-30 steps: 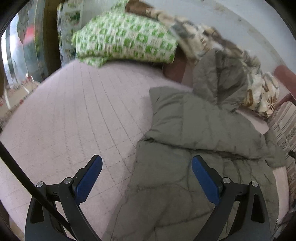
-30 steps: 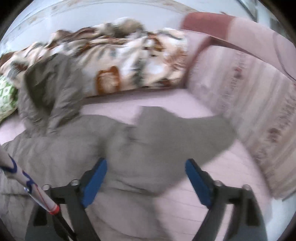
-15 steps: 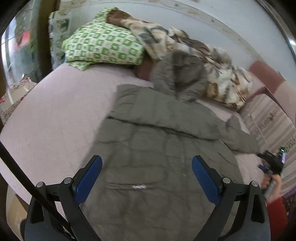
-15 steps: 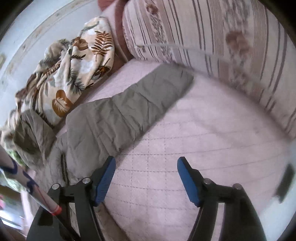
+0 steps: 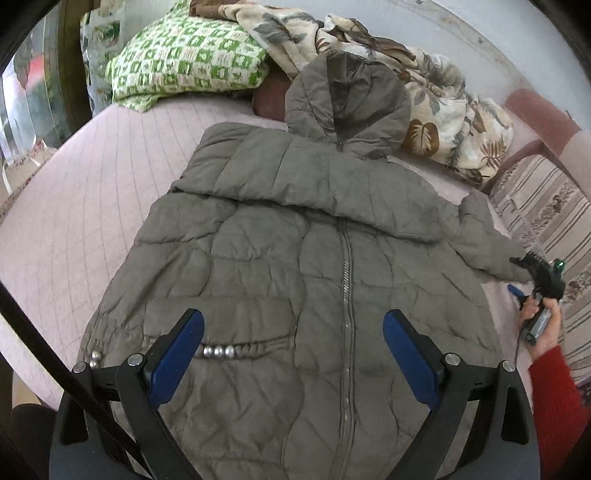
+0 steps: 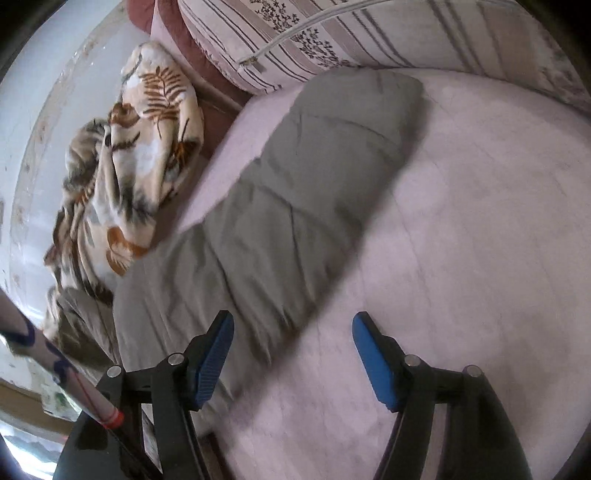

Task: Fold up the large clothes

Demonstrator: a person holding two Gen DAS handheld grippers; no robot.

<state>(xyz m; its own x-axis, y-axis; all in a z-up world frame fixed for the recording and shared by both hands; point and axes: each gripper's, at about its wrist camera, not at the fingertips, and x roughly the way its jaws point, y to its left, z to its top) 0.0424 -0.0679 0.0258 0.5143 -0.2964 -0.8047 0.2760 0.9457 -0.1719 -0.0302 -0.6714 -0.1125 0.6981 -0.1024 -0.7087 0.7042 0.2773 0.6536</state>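
Already the grey-green padded jacket [image 5: 295, 258] lies spread front-up on the pink quilted bed cover [image 5: 92, 206], zip closed down the middle and hood [image 5: 347, 96] laid flat at the far end — a layout that, I judge, gives both hands a flat shape to fold from. One sleeve looks already turned across the chest as a thick band below the hood; the other sleeve [image 6: 314, 192] stretches out to the right toward the striped cushion [image 6: 369, 33], probably left straight so it can be picked up cleanly near the cuff.

The left gripper [image 5: 293, 354] hovers over the near hem with its blue pads wide apart and nothing between them. The right gripper [image 6: 291, 362] sits low beside the outstretched sleeve, jaws parted moderately and empty, one pad close to the sleeve's edge — apparently lining up for a pinch. In the left view a hand in a red sleeve [image 5: 554, 402] carries it at the right edge.

The jacket is puffy, creased, matte, with a row of silver beads by a pocket. A green checked pillow [image 5: 184, 62] and a leaf-print blanket [image 5: 443, 110] lie beyond it.
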